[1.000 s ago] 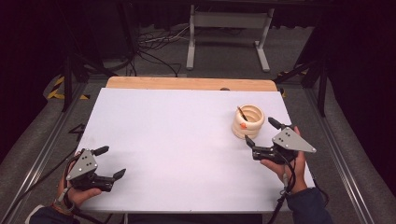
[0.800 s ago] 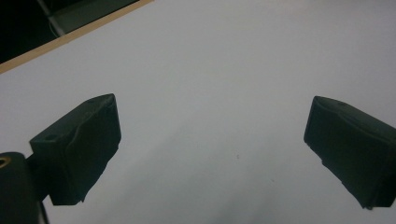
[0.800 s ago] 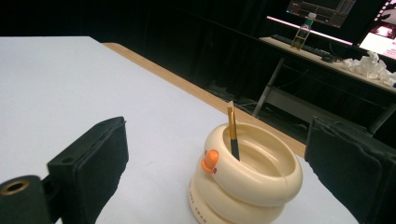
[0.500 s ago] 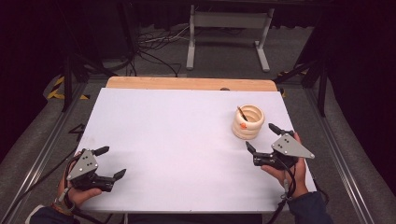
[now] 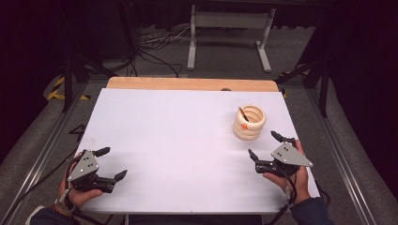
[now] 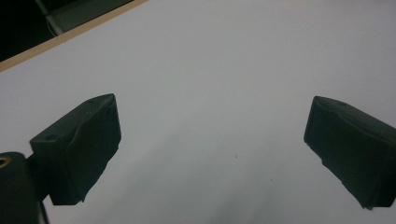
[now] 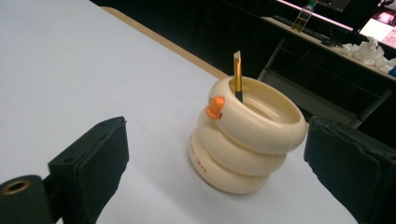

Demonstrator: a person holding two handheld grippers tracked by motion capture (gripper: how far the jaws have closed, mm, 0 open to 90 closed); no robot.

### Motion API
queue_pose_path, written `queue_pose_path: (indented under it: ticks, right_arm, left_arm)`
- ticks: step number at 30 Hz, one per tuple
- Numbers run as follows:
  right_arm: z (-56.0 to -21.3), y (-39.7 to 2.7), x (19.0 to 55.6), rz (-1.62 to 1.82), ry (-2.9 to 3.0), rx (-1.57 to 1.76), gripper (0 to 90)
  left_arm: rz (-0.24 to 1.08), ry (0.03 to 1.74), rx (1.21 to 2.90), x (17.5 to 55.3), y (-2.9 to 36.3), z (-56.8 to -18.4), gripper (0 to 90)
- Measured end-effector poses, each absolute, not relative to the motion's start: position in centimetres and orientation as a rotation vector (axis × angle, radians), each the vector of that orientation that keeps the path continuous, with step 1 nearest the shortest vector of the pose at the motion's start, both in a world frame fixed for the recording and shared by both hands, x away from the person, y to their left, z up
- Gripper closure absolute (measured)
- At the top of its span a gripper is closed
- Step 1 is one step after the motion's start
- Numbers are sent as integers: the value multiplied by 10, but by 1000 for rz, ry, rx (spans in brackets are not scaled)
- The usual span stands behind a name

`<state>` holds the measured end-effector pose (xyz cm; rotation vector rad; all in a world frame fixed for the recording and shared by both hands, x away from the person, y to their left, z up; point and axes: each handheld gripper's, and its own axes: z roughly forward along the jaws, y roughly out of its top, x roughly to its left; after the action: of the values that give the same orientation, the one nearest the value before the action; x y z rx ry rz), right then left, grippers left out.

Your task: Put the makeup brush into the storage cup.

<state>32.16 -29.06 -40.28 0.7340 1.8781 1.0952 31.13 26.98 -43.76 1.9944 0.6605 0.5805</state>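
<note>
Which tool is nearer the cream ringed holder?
Right. The right tool sits just in front of the holder, jaws open; the left tool is far across the table.

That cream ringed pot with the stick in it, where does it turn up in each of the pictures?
High view: the pot stands right of centre on the white table, just beyond the right gripper.
Right gripper view: the pot sits at centre, between the two open jaws.
Left gripper view: it is not in this picture.
Shared landmark: the table's wooden far edge.
</note>
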Motion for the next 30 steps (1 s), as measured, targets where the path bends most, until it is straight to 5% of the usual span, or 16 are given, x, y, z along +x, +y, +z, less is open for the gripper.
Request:
queue_pose_path:
  ticks: [30]
  right_arm:
    - [-441,-330,289,1038,1960,853,68]
  left_arm:
    - [569,653,1995,314,268,-438,46]
